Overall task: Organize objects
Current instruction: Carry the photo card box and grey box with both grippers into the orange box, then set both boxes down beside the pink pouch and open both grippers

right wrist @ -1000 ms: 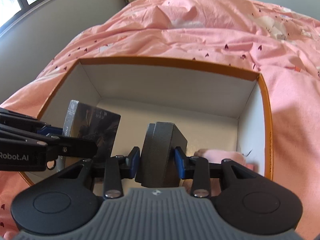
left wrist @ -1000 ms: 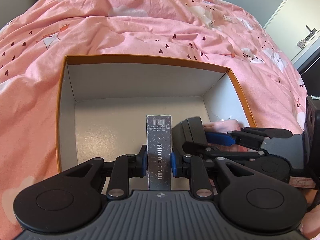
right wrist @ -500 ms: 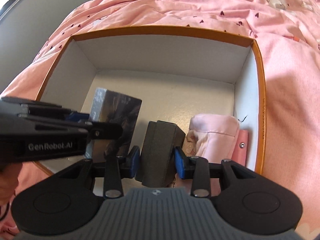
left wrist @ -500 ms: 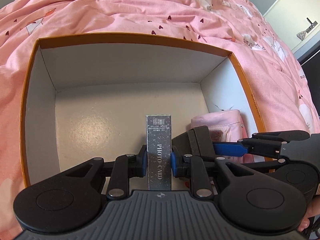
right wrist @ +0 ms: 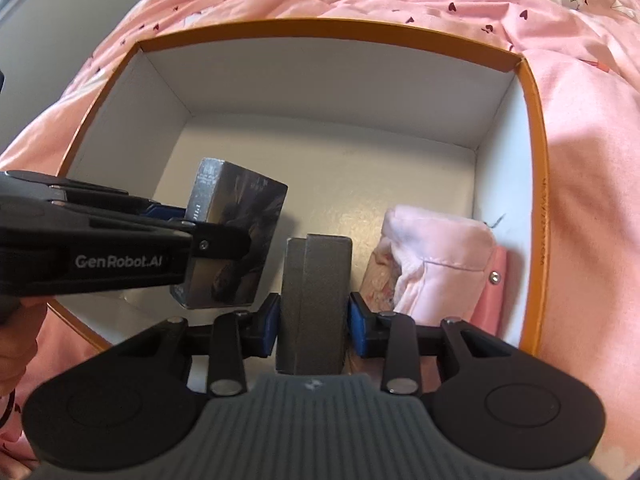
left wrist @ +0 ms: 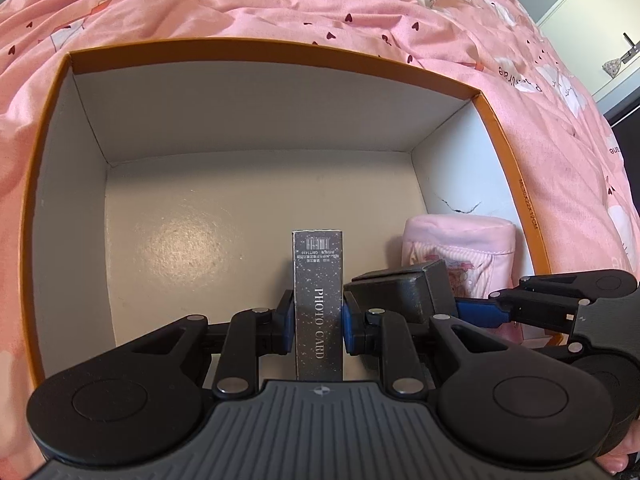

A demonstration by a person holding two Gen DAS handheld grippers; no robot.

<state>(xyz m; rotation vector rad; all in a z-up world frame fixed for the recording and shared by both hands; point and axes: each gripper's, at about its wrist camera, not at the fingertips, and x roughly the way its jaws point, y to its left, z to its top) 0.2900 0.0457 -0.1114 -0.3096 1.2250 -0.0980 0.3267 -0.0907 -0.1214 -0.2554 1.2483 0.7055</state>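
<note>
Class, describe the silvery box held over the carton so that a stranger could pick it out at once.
Find the orange-rimmed carton on the pink bedspread. Over its near edge, the left tongs clamp a slim silvery box. Unlike the plain dark grey box beside it, it glitters and reads PHOTO CARD down its narrow side.

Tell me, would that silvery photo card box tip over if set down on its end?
Probably. The photo card box looks tall and narrow, so it could topple. Its sharp edges suggest stiff card, and its glossy face may be slippery.
</note>
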